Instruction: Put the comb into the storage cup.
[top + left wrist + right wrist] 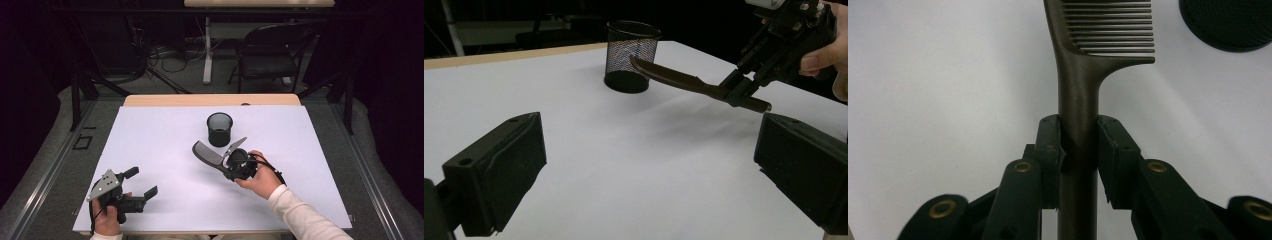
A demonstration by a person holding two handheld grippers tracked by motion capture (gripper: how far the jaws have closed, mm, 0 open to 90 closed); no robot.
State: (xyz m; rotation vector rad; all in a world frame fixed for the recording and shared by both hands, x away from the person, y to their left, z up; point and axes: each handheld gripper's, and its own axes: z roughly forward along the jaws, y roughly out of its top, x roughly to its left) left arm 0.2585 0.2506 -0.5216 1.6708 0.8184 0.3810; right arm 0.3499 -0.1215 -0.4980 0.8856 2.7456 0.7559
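A dark brown comb (1083, 75) is clamped by its handle between the jaws of my right gripper (1079, 145), which is shut on it. In the high view the comb (206, 153) hangs above the white table sheet, its toothed end pointing up and left, just below a black mesh cup (219, 129). The right gripper (226, 164) sits in a hand with a white sleeve. From the left gripper view the comb (684, 82) is seen stretching toward the mesh cup (631, 55). My left gripper (142, 182) rests at the near left of the table, jaws wide open and nothing between them.
A white sheet (150, 150) covers the tabletop, with a wooden edge (210, 100) at the far side. Beyond the table stand a folding chair (270, 55) and cables on the floor.
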